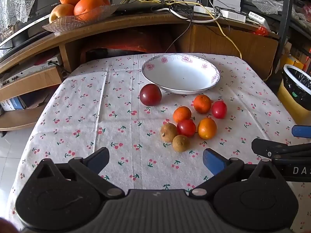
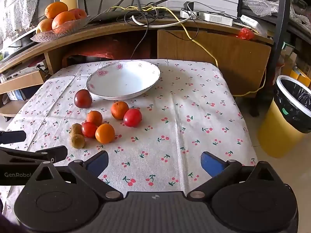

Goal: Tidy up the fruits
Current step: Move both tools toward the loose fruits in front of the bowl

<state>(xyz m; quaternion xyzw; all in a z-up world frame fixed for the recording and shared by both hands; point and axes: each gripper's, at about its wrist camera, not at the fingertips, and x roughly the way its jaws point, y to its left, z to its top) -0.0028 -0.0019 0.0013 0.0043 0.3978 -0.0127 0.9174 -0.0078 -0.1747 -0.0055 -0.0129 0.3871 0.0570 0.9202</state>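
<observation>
We see the left gripper (image 1: 155,160) low over the cherry-print tabletop (image 1: 81,116), jaws spread and holding nothing. Ahead of its jaws, slightly left of the cluster, sits a dark red plum (image 1: 150,94), touching the rim of the white flowered plate (image 1: 180,73), which is empty. Ahead and right of the left jaws lies the cluster: two brown longans (image 1: 175,136), three small oranges (image 1: 207,128) and two red tomatoes (image 1: 186,128), packed close together. The right gripper (image 2: 154,164) is also spread and empty, and the whole cluster sits ahead and left of its jaws. Far right of them, off the tabletop, stands a yellow bin (image 2: 281,128).
</observation>
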